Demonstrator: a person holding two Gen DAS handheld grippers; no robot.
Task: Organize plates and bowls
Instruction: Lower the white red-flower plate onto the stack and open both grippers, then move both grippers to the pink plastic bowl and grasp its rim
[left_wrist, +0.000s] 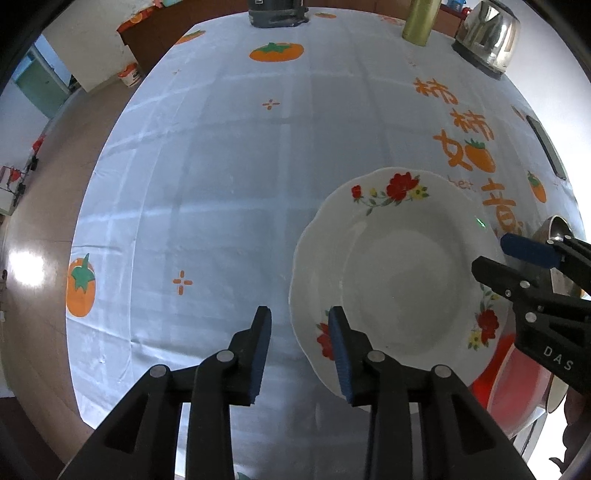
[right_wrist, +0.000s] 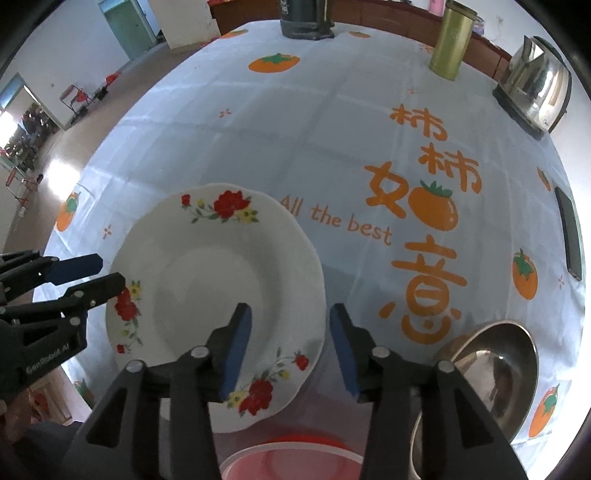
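A white plate with red flowers (left_wrist: 399, 273) lies on the tablecloth; it also shows in the right wrist view (right_wrist: 207, 280). My left gripper (left_wrist: 301, 350) is open, its right finger over the plate's left rim. My right gripper (right_wrist: 290, 347) is open, straddling the plate's right rim; it shows in the left wrist view (left_wrist: 491, 258). The left gripper shows in the right wrist view (right_wrist: 107, 271) at the plate's left rim. A red bowl (right_wrist: 291, 461) sits at the near edge. A steel bowl (right_wrist: 495, 373) stands at the right.
The table has a pale blue cloth with orange persimmons (left_wrist: 221, 184). At the far edge stand a dark appliance (right_wrist: 306, 18), a gold canister (right_wrist: 452, 40) and a steel kettle (right_wrist: 532, 88). A phone (right_wrist: 570, 232) lies at the right edge.
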